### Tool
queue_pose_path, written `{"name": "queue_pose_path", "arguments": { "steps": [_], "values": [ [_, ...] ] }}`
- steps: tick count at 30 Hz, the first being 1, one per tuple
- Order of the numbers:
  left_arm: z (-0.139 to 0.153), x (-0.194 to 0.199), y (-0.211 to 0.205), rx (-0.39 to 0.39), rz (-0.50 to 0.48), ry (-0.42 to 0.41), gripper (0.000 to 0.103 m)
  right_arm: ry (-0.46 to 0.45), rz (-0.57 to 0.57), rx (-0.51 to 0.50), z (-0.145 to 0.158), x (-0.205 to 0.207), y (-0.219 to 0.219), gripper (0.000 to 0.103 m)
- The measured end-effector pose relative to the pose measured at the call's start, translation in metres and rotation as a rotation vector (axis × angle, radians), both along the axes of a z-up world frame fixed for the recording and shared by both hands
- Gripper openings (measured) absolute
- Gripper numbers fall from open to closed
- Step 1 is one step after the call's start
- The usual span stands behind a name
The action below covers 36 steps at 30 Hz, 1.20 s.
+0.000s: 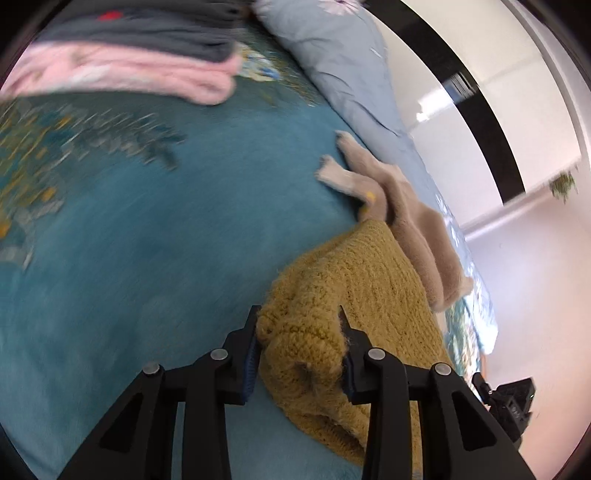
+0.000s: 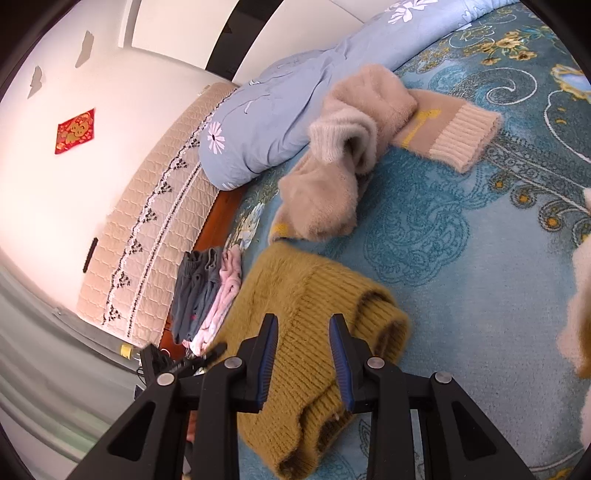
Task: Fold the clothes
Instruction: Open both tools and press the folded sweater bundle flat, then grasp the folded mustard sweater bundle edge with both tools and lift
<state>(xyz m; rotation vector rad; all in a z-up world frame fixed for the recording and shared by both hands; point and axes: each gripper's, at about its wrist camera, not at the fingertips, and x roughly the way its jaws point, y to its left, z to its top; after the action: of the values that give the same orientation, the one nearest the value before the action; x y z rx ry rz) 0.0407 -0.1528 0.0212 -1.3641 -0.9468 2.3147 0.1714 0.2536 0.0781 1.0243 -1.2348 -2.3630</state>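
A mustard-yellow knit sweater [image 1: 362, 280] lies on the blue patterned bedspread [image 1: 147, 240]. My left gripper [image 1: 299, 321] is shut on a bunched part of the sweater, which fills the gap between its fingers. In the right wrist view the same sweater [image 2: 295, 295] lies under my right gripper [image 2: 303, 325], whose blue-padded fingers stand apart over the knit without pinching it. A beige fuzzy sweater [image 2: 354, 125] lies crumpled beyond it and also shows in the left wrist view [image 1: 399, 199].
A folded pile of grey [image 1: 147, 33] and pink [image 1: 129, 74] clothes sits at the bed's far side; it also shows in the right wrist view [image 2: 207, 295]. A light blue floral quilt [image 2: 280, 107] lies along the quilted headboard [image 2: 155, 206]. A cream garment [image 2: 581, 295] is at the right.
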Motion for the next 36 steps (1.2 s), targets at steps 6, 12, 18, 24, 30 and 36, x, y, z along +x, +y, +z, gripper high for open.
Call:
{"name": "queue_pose_path", "arguments": {
  "steps": [6,12,18,24,30,36],
  "values": [
    [-0.016,0.054,-0.041,0.126,0.148,-0.03,0.037,-0.083,-0.08,-0.019,-0.012,-0.001,0.009,0.056],
    [-0.021,0.069,-0.046,0.143,0.169,-0.024,0.037,-0.182,-0.04,-0.145,-0.037,-0.008,0.006,0.065],
    [-0.019,0.077,-0.049,0.143,0.166,-0.013,0.037,-0.235,0.134,-0.161,-0.05,-0.021,-0.038,0.067],
    [-0.021,0.085,-0.051,0.16,0.161,-0.015,0.037,-0.246,0.164,-0.047,-0.048,-0.027,-0.067,0.071],
    [-0.021,0.076,-0.047,0.133,0.146,-0.008,0.039,-0.23,0.16,0.0,-0.044,-0.029,-0.087,0.077],
    [-0.02,0.072,-0.046,0.113,0.113,-0.006,0.042,-0.247,0.201,-0.017,-0.044,-0.027,-0.095,0.076]
  ]
}}
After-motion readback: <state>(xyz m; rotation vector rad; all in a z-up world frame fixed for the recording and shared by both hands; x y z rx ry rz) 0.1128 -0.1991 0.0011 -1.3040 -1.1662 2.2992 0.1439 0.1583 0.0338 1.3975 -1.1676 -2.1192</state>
